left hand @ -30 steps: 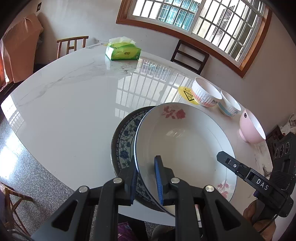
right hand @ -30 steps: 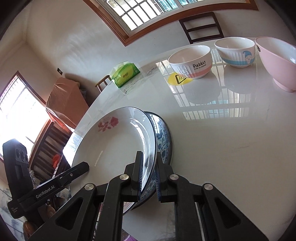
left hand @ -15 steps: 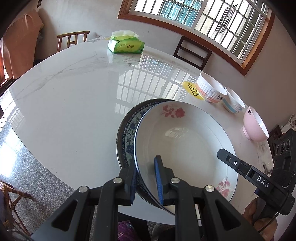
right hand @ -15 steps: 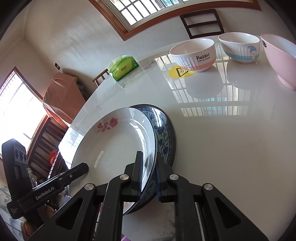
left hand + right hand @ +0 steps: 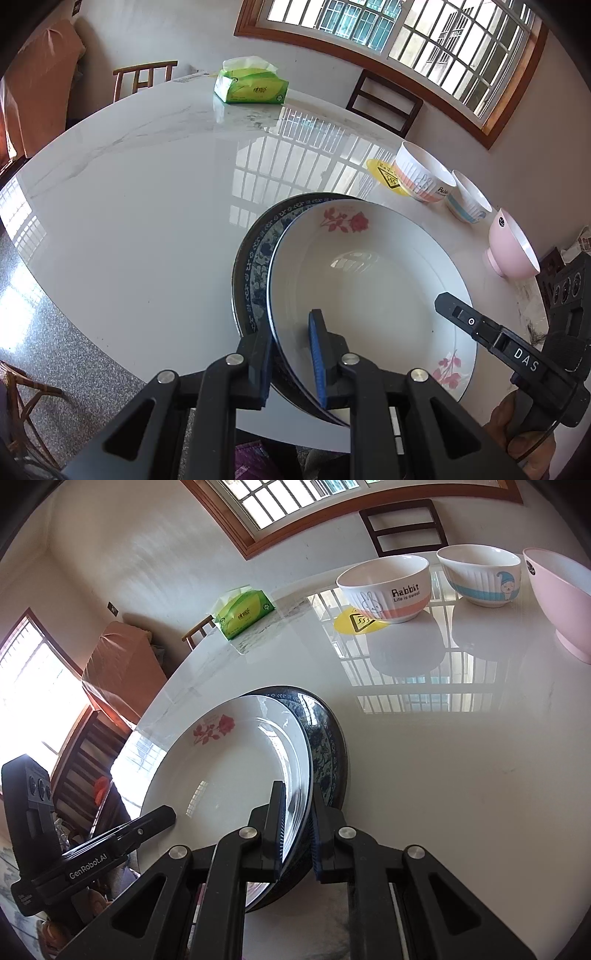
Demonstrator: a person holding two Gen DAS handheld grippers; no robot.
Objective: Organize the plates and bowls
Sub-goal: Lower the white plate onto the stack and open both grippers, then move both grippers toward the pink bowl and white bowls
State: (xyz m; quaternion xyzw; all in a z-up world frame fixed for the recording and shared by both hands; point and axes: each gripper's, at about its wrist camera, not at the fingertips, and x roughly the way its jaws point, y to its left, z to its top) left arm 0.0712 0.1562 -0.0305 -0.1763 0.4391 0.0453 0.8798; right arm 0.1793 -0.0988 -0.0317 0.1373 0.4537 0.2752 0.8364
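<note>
A white plate with red flowers (image 5: 373,284) (image 5: 229,771) lies on a blue patterned plate (image 5: 255,266) (image 5: 325,738). My left gripper (image 5: 291,354) is shut on the near left rim of the white plate. My right gripper (image 5: 297,830) is shut on the stack's right rim; its outer finger hides which rims it clamps. Both hold the stack over the near edge of the marble table (image 5: 147,206). A Rabbit bowl (image 5: 384,587) (image 5: 421,173), a blue-striped bowl (image 5: 480,574) (image 5: 469,199) and a pink bowl (image 5: 561,602) (image 5: 513,247) stand in a row at the far right.
A green tissue pack (image 5: 251,83) (image 5: 243,613) sits at the table's far side. A yellow warning sticker (image 5: 356,622) lies by the Rabbit bowl. Chairs (image 5: 384,101) stand behind the table under the window. The right gripper's body (image 5: 517,358) reaches in from the right.
Both grippers have carried the plate stack forward over the table, toward the bowls. The blue plate shows less beside the white one. Both grips stay shut.
</note>
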